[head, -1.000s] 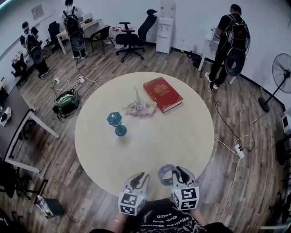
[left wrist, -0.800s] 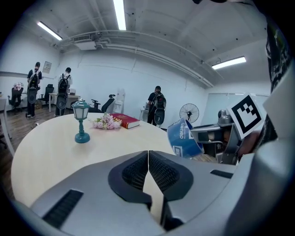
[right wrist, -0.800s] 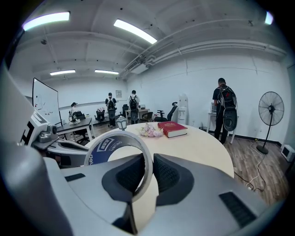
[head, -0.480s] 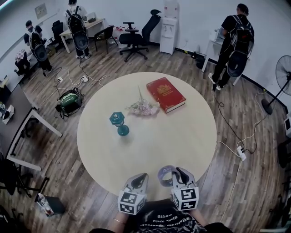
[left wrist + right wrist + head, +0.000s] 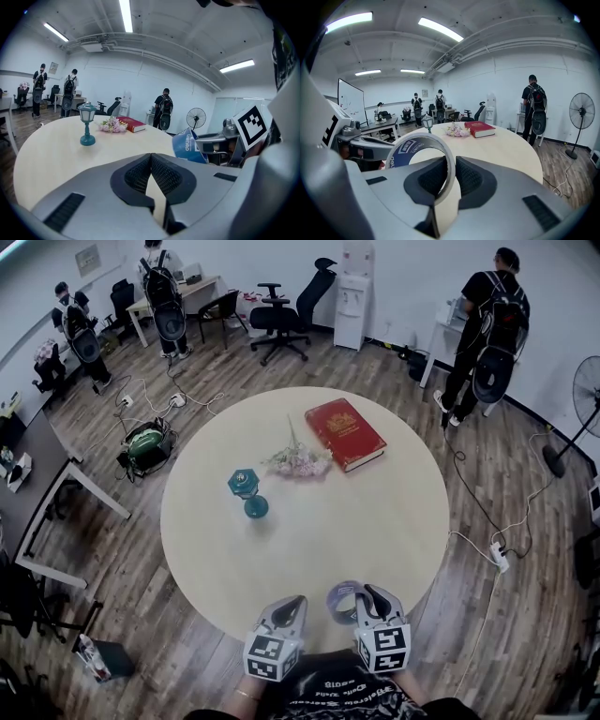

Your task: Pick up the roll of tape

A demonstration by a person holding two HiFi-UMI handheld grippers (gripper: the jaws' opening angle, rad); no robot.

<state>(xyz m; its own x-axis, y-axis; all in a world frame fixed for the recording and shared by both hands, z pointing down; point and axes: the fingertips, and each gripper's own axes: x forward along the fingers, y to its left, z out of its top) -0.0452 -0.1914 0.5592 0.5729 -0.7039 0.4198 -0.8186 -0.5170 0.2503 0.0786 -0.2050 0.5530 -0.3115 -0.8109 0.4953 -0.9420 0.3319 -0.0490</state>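
one tape roll point(image 5: 404, 149), blue core print unreadable, tight in right gripper point(image 5: 450, 176); left gripper point(image 5: 151, 173) fully closed, empty

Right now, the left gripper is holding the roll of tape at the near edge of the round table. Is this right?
Not quite. The right gripper holds the roll of tape, shut on the roll's band, at the near edge of the round table; the right gripper view shows it. The left gripper is shut and empty.
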